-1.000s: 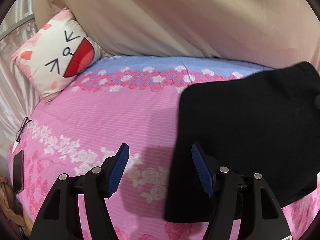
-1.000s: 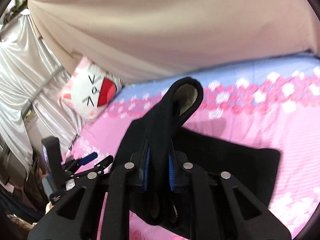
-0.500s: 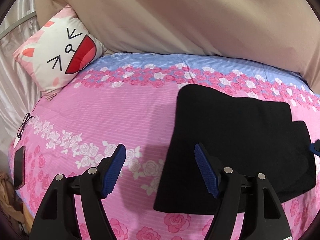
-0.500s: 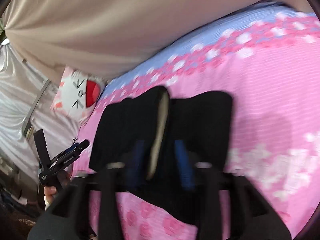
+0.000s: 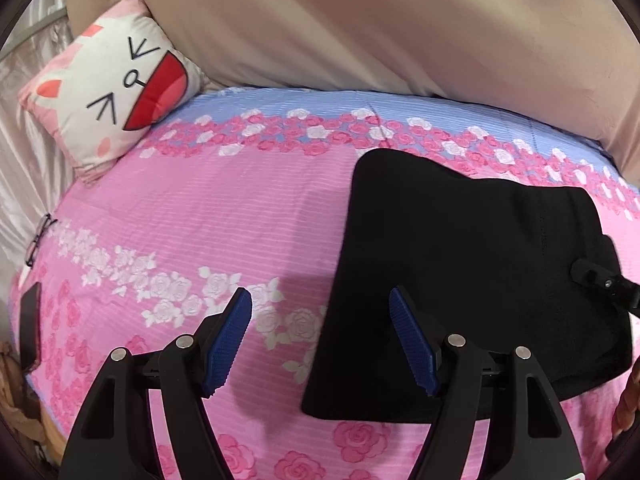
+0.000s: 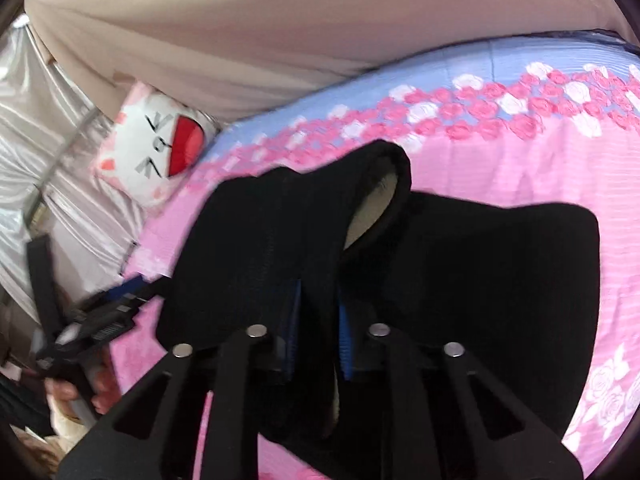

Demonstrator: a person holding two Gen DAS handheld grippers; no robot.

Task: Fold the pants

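Observation:
The black pants [image 5: 460, 272] lie folded flat on the pink flowered bedspread [image 5: 208, 216]. My left gripper [image 5: 320, 336] is open and empty, hovering over the pants' near left edge. In the right wrist view my right gripper [image 6: 318, 332] is shut on a raised fold of the black pants [image 6: 480, 280], whose pale lining shows at the top of the fold. The right gripper also shows at the right edge of the left wrist view [image 5: 600, 284], over the pants' right end. The left gripper shows at the left of the right wrist view [image 6: 108, 316].
A cat-face pillow [image 5: 116, 92] leans at the bed's far left corner against a beige curtain [image 5: 360, 28]. Glasses [image 5: 38, 240] and a dark phone [image 5: 30, 332] lie at the bed's left edge. Silver fabric [image 6: 48, 128] hangs to the left.
The right gripper carried the pants' end across and down onto the rest of the pants. The left gripper stayed open and drew back a little.

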